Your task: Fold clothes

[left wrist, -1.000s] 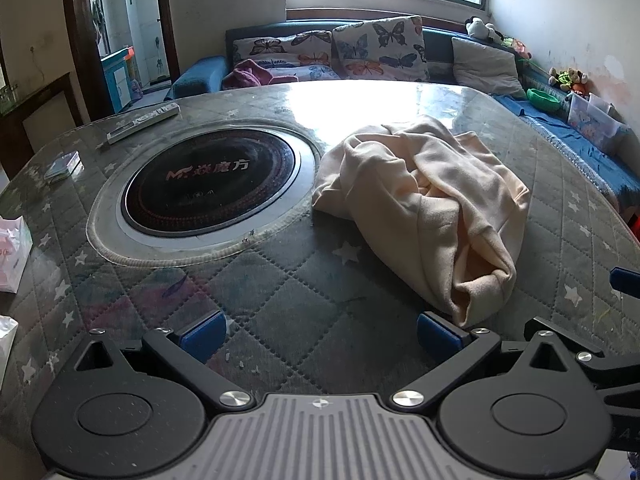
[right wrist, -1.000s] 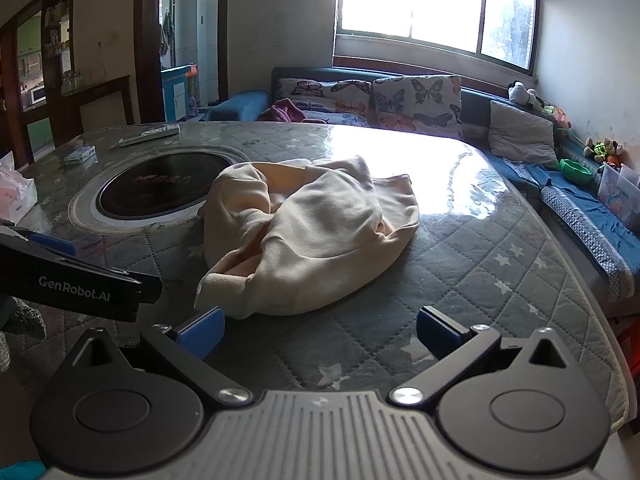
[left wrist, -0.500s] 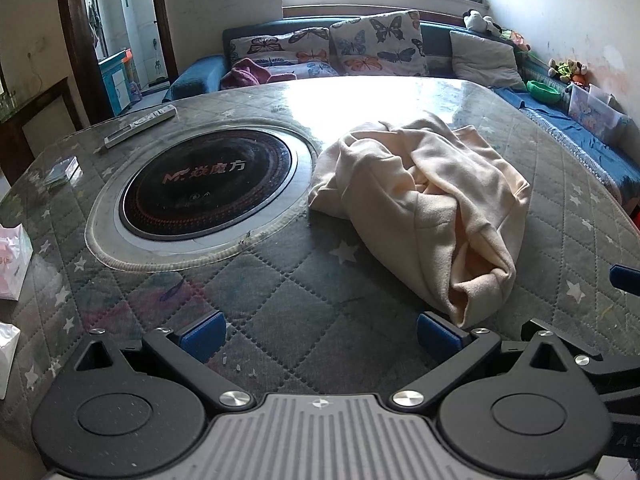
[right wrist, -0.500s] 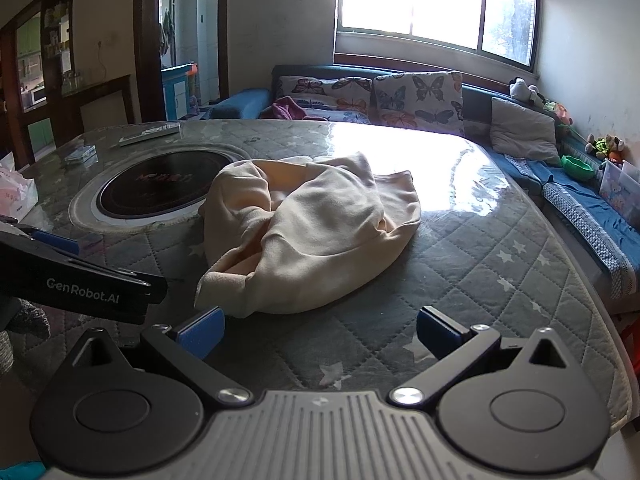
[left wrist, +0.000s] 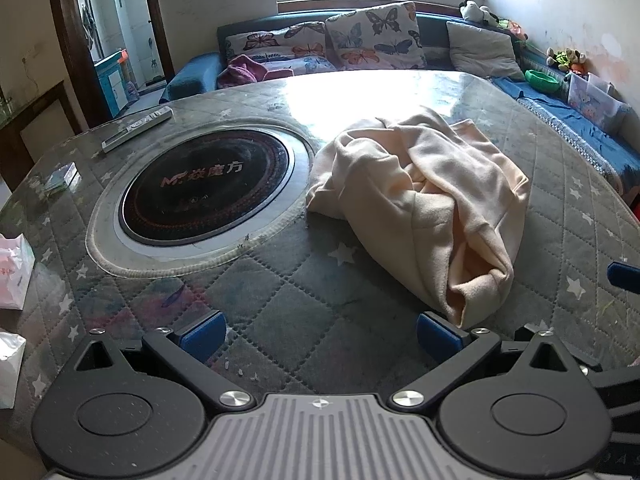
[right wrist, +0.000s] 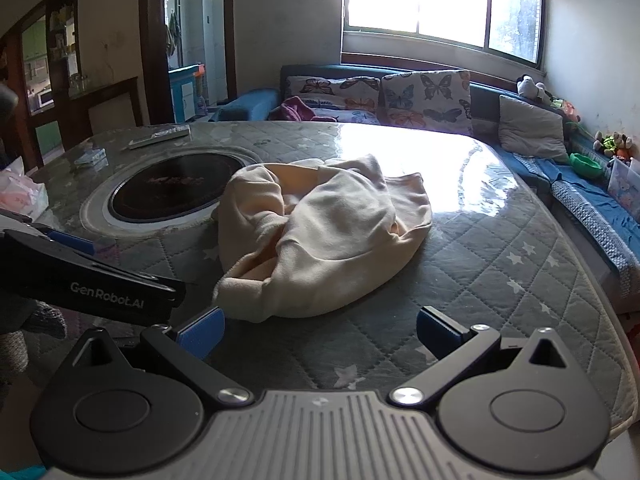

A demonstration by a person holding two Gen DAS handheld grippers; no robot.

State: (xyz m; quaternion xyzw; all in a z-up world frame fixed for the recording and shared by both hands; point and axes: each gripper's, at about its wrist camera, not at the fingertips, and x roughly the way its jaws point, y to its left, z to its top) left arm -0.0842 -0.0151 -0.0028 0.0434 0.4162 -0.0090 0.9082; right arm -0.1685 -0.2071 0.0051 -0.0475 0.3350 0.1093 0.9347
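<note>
A crumpled cream garment (left wrist: 432, 200) lies in a heap on the round quilted table (left wrist: 304, 304), right of the table's middle. It also shows in the right wrist view (right wrist: 324, 240). My left gripper (left wrist: 320, 334) is open and empty, low over the table, with its right pad just short of the garment's near tip. My right gripper (right wrist: 318, 332) is open and empty, just in front of the garment's near edge. The left gripper's body (right wrist: 88, 284) shows at the left of the right wrist view.
A black round cooktop (left wrist: 204, 188) is set in the table left of the garment. A remote (left wrist: 136, 128), a small box (left wrist: 60, 176) and pink-white bags (left wrist: 12, 272) lie at the left. A sofa with butterfly cushions (left wrist: 360, 44) stands behind.
Both grippers have drifted slightly; the view of the garment and table is nearly the same. Jaws stay open and the garment has not moved.
</note>
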